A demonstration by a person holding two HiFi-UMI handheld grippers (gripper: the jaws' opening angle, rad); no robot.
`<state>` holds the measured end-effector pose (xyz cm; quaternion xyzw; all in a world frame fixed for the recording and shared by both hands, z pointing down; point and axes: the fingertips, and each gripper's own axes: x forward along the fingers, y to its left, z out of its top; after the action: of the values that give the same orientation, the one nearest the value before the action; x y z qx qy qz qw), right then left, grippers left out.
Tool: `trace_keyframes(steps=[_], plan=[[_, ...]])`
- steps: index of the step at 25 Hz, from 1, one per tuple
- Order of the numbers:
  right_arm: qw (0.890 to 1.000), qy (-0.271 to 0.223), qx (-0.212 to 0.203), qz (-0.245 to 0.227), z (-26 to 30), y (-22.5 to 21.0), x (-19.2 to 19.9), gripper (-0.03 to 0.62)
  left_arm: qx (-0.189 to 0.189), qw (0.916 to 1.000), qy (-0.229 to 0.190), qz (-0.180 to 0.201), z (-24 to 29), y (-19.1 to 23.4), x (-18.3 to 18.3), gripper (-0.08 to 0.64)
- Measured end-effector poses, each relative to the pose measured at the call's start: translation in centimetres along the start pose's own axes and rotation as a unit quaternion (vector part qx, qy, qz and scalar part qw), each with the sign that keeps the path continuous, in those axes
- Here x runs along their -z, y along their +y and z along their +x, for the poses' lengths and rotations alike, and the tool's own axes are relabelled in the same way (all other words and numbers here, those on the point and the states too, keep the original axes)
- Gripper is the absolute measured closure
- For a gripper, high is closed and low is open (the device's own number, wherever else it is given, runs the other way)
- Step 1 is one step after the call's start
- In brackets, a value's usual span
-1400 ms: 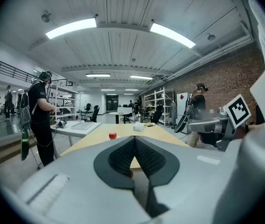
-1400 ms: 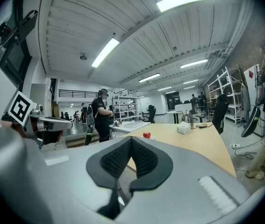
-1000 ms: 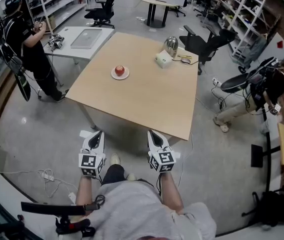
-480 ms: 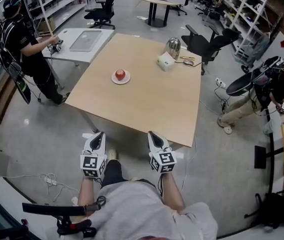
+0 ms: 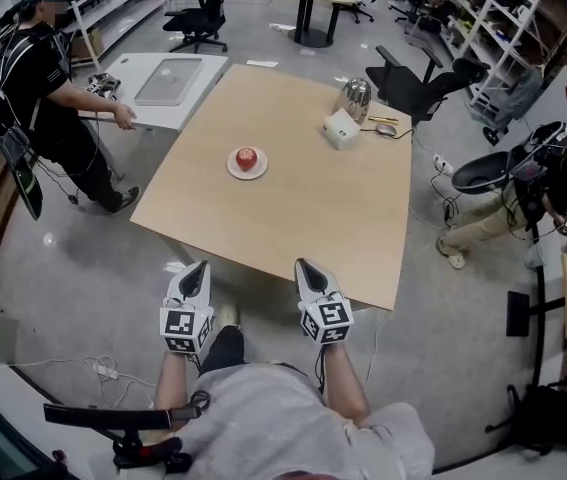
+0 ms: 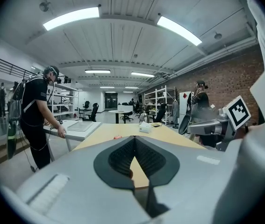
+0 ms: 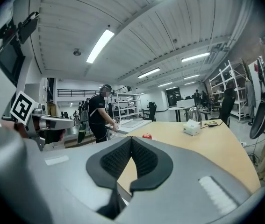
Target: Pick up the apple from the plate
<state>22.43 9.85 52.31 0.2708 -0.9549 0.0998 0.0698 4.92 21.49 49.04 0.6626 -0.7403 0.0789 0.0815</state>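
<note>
Open workshop, wooden counter (image 5: 303, 208) ahead: apple untouched, the pick not yet begun.
Red apple (image 5: 247, 158) sat on its white plate (image 5: 232, 170) toward the counter's far left edge. Left claw (image 5: 194, 273) and right claw (image 5: 306, 271) were both clenched on nothing, held short of the near edge, well apart from the apple. Reaching, opening, gripping and lifting all appeared left to do.

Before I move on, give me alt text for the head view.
A red apple sits on a white plate on a wooden table, well away from both grippers. The left gripper and right gripper are held side by side at the table's near edge, both shut and empty.
</note>
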Motion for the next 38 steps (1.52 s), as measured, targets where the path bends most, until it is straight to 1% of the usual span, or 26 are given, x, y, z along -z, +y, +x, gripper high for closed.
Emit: trace_keyframes(steps=[10, 19, 23, 30, 35, 38], plan=[[1.0, 0.008, 0.022, -0.005, 7.0, 1.1, -2.6, 0.586, 0.027, 0.9996, 0.003, -0.003, 4.6, 6.8, -1.9, 0.54], [0.999, 0.008, 0.044, -0.008, 13.0, 2.6, -4.0, 0.586, 0.055, 0.9985, 0.001, -0.002, 8.2, 12.3, -2.4, 0.541], [0.998, 0.009, 0.054, -0.009, 15.3, 3.3, -4.0, 0.586, 0.07, 0.9976, -0.002, -0.003, 9.6, 14.2, -2.2, 0.54], [0.998, 0.007, 0.069, -0.01, 16.8, 3.5, -4.1, 0.586, 0.085, 0.9964, -0.005, -0.006, 11.0, 15.6, -2.0, 0.541], [0.998, 0.014, 0.067, -0.011, 18.1, 3.9, -3.5, 0.586, 0.08, 0.9966, -0.005, -0.015, 11.7, 17.0, -1.6, 0.541], [0.998, 0.017, 0.064, -0.013, 19.0, 3.7, -3.4, 0.586, 0.076, 0.997, -0.005, -0.015, 12.1, 17.6, -1.4, 0.541]])
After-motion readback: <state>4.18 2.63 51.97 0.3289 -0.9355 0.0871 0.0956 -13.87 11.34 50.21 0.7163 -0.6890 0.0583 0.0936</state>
